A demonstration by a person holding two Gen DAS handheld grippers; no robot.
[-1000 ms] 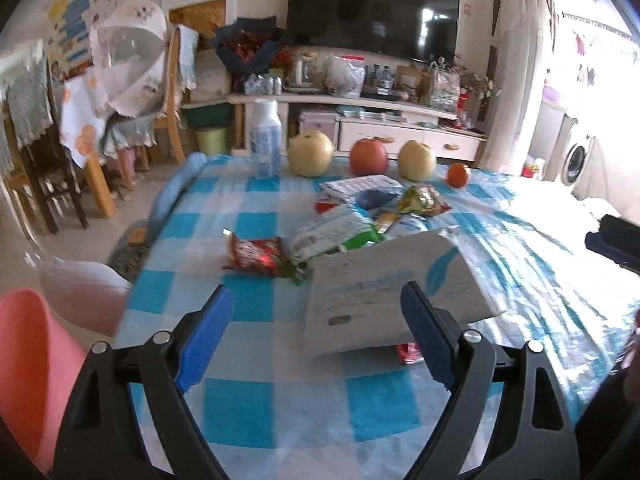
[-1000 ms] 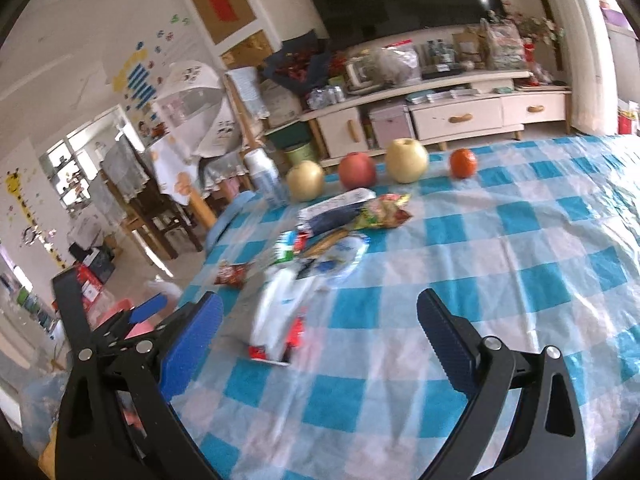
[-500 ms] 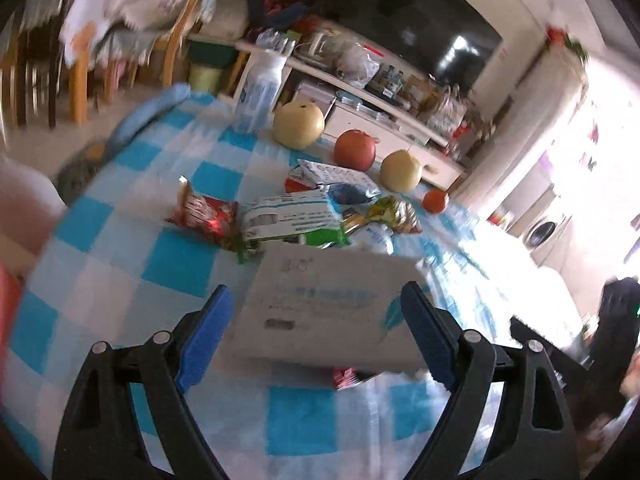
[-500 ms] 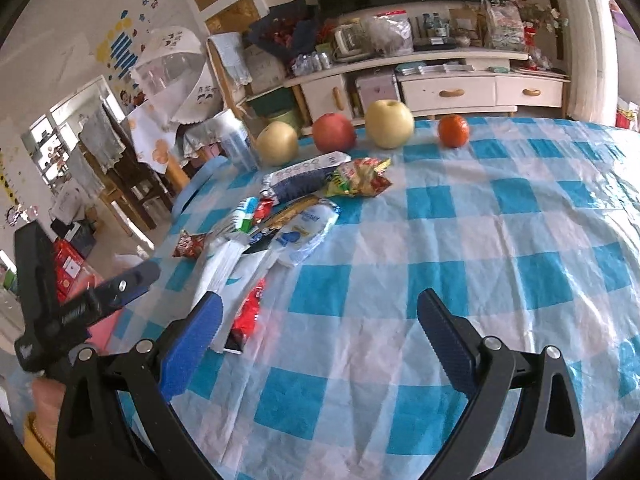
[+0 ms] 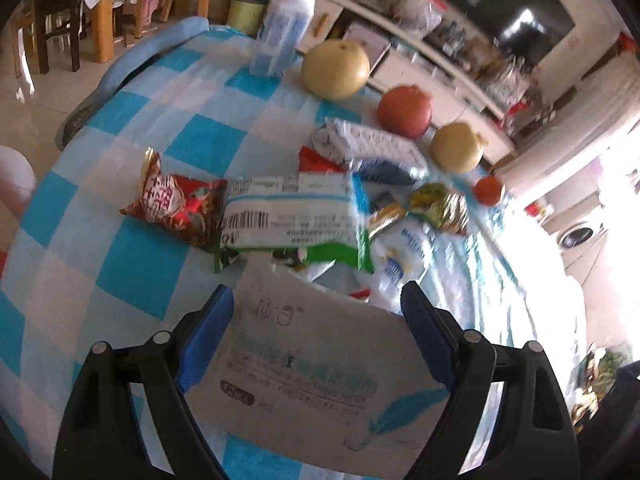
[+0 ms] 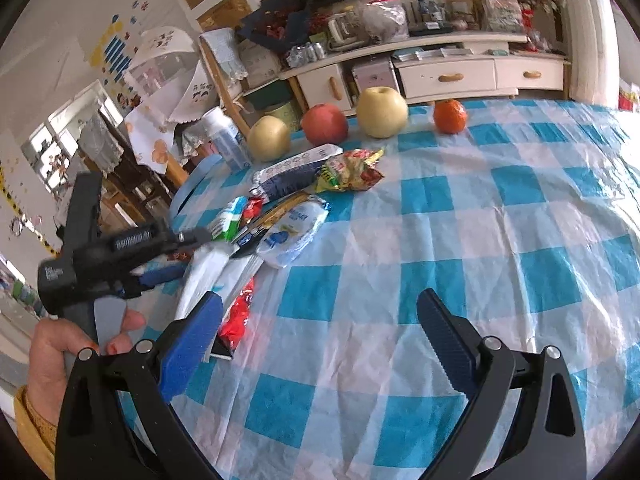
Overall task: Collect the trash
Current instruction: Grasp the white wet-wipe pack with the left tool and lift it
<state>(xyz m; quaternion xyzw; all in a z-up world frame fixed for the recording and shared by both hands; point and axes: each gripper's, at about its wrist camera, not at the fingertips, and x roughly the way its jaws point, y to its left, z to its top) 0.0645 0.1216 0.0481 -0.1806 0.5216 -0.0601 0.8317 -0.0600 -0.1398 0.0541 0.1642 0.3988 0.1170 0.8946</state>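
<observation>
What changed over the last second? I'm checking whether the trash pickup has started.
The left hand-held gripper tipped down and closed in on the white tissue pack, which now lies between its open fingers, not clamped. The right hand-held gripper dipped slightly, open over bare tablecloth. Nothing was gripped or released. The wrappers, fruit and bottle stayed put.

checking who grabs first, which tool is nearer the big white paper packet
Left. The left tool has its open jaws on either side of the white paper packet. The right tool hangs over bare tablecloth beside the pile.
</observation>
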